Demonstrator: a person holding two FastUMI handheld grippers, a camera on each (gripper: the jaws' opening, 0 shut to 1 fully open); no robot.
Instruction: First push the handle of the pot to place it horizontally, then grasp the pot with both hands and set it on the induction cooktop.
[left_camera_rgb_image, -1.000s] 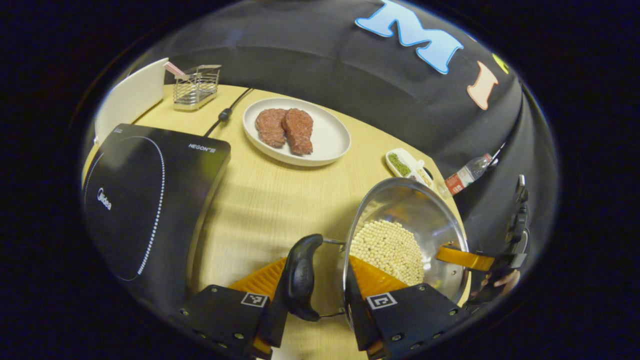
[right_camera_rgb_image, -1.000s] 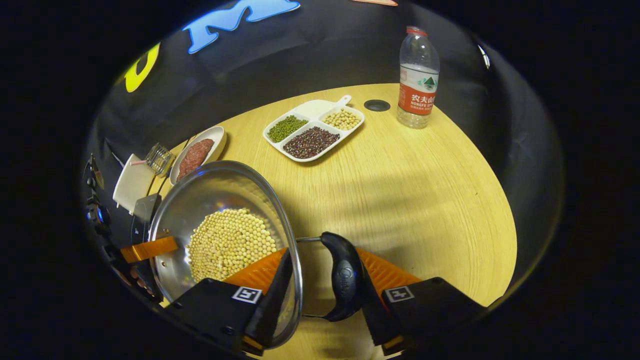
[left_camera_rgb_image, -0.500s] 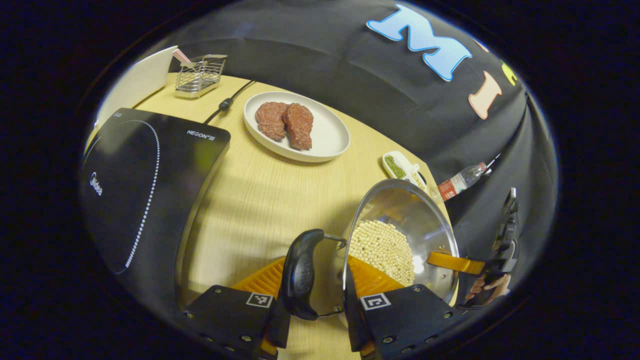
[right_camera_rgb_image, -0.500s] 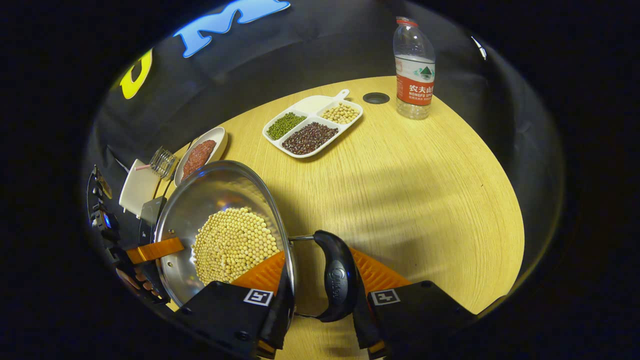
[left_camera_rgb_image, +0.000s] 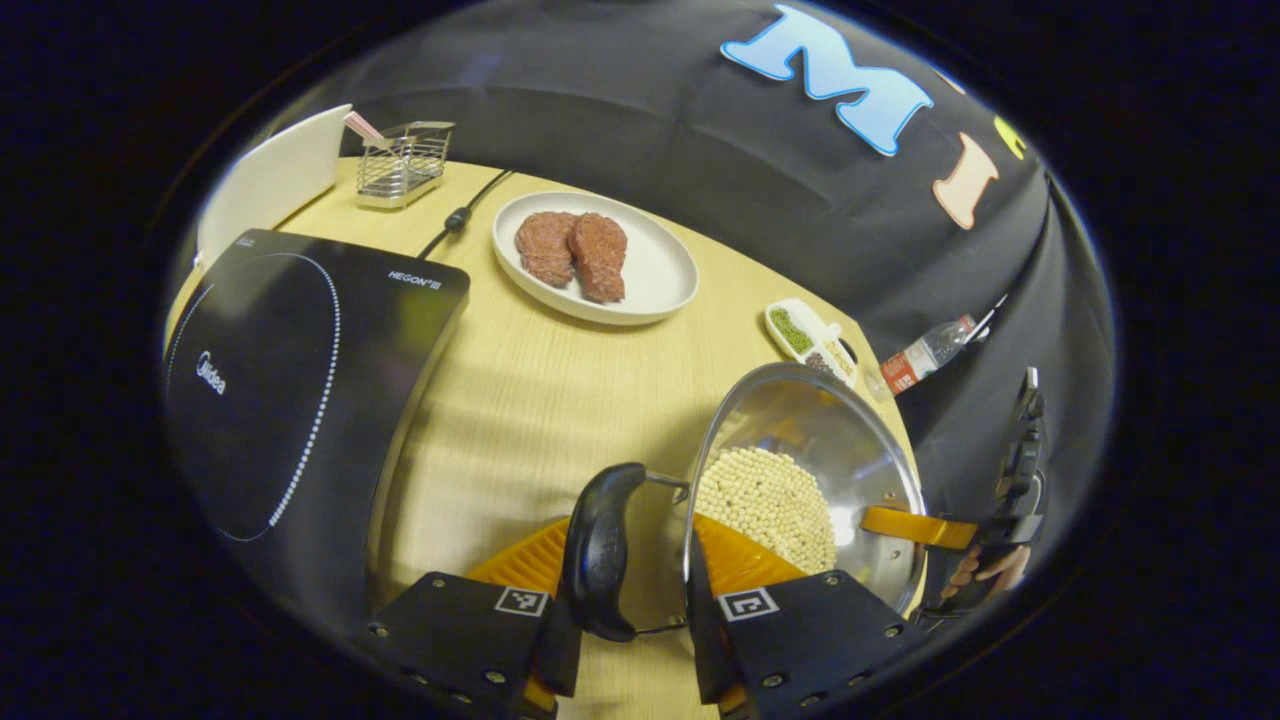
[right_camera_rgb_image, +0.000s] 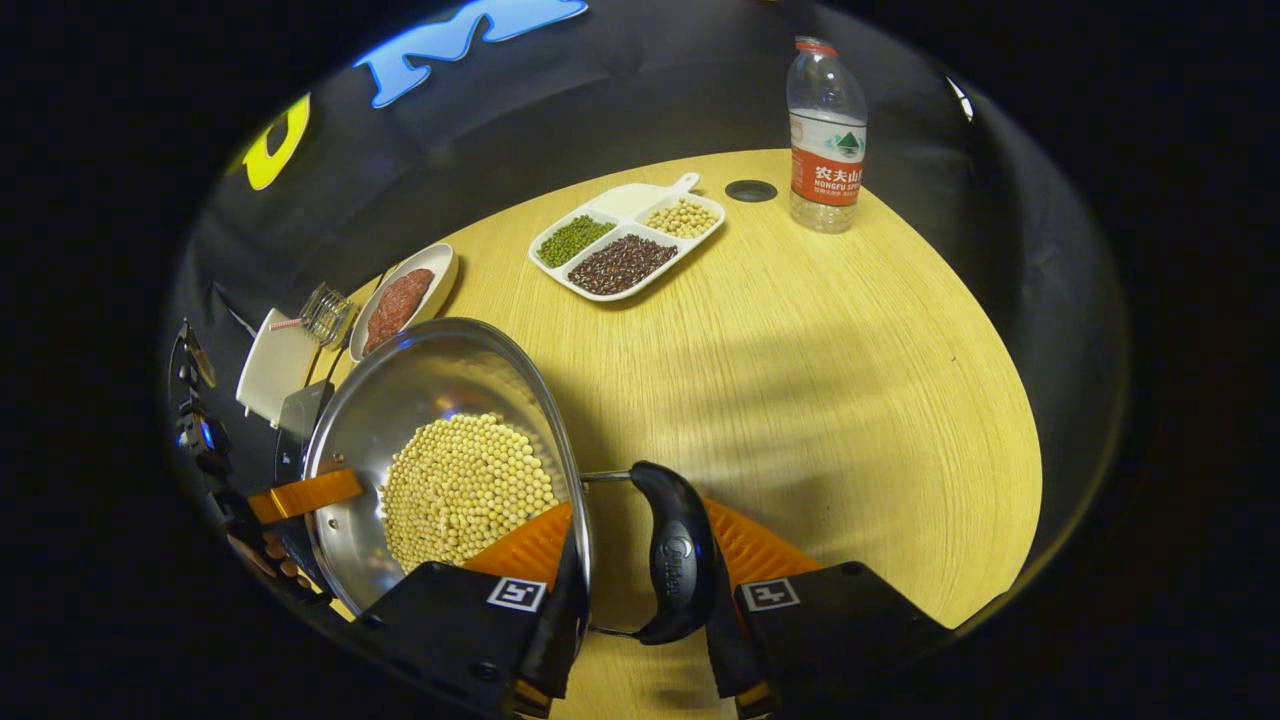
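On a round pale wooden table, both grippers clench the shiny steel pot of soybeans by its black side handles; it has edged leftward toward the black induction cooktop, still well apart

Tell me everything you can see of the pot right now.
The pot is shiny steel, round and lidless, its bottom covered with pale yellow beans. A dark loop handle sticks out on each side. The left hand-held gripper straddles one handle and rim; the right hand-held gripper straddles the other handle. It sits right of the induction cooktop.
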